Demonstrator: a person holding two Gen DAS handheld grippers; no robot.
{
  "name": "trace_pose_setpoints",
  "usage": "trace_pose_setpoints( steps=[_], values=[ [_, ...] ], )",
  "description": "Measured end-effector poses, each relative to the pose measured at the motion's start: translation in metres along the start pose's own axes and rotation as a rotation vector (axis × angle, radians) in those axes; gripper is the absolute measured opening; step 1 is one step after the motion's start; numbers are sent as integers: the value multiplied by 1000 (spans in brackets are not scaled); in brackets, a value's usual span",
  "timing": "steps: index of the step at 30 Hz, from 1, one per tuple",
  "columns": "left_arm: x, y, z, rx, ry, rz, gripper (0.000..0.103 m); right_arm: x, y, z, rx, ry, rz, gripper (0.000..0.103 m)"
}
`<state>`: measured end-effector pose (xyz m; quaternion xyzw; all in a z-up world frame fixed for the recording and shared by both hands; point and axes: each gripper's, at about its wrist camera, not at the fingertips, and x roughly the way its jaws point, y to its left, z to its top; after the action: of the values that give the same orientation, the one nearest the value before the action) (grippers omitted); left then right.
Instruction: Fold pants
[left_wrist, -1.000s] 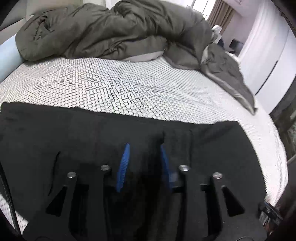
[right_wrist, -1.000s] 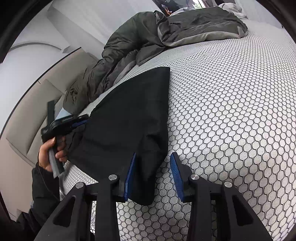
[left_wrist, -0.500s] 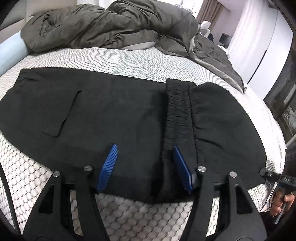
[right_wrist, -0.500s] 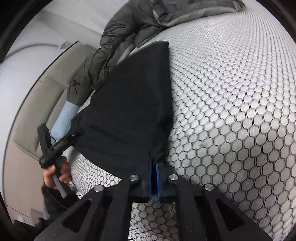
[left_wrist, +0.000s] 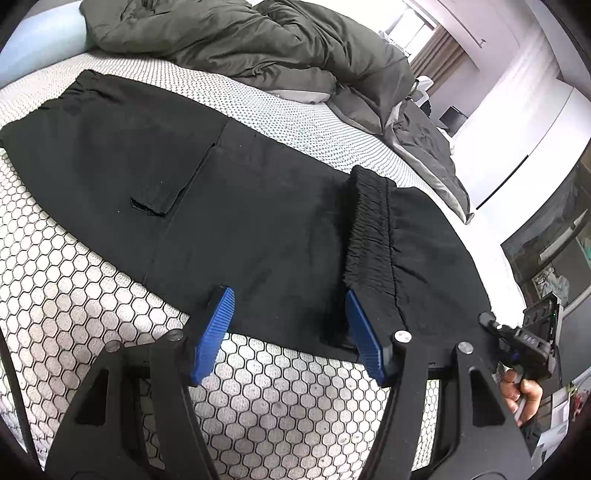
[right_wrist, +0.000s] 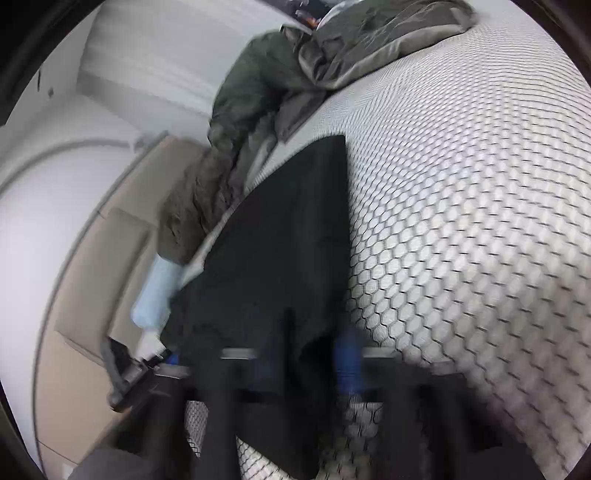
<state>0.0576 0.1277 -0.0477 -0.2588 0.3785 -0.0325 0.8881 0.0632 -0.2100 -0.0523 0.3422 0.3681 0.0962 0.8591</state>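
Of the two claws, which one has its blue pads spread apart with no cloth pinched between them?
The left claw: its pads stand apart over the near edge of the black pants. The right claw is at the pants' far corner.

I am in a bedroom of a home. Ahead of my left tool lies a bed (left_wrist: 74, 280) with a hexagon-patterned cover, and beyond it a crumpled olive-grey duvet (left_wrist: 240, 40) is bunched up at the far side. A pale blue pillow (left_wrist: 40, 44) sits off to the far left (only partly in view). To the far right hang brown curtains (left_wrist: 434, 55) by a bright window, beside plain white walls (left_wrist: 517, 110).
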Motion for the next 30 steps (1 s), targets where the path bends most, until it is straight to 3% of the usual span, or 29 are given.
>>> trace_pose_setpoints(
  steps=[3, 8, 12, 13, 15, 17, 19, 24, 26, 27, 28, 30],
  values=[
    [1, 0, 0, -6, 2, -11, 60, -5, 6, 5, -62, -32, -59, 4],
    [3, -3, -1, 5, 6, -18, 60, -41, -22, 17, 28, -119, -121, 3],
    [5, -6, 0, -5, 5, -14, 62, -64, -47, 18, 131, -129, -38, 8],
    [5, -7, 0, -10, 4, -14, 64, -64, -44, 18, 123, -128, -23, 15],
    [3, -12, -1, -14, 1, -25, 64, -58, -33, 14, 67, -107, -27, 18],
    [1, -20, -4, -5, 15, -122, 64, -48, -24, 10, 26, -57, -21, 18],
    [2, -33, -6, 28, 31, -170, 64, -36, -15, 9, -10, -18, -38, 18],
    [30, -65, 0, 72, 109, -210, 63, -12, 9, 1, -105, 47, -81, 23],
    [50, -72, 1, 61, 179, -229, 52, -16, 10, -7, -110, 44, -81, 25],
    [58, -74, 1, 59, 198, -229, 37, -16, 9, -7, -105, 41, -78, 25],
    [61, -77, 1, 64, 197, -233, 20, -13, 11, -7, -100, 41, -77, 25],
    [56, -75, 5, 53, 143, -246, 12, -23, 4, -15, -94, 39, -75, 27]
  ],
)
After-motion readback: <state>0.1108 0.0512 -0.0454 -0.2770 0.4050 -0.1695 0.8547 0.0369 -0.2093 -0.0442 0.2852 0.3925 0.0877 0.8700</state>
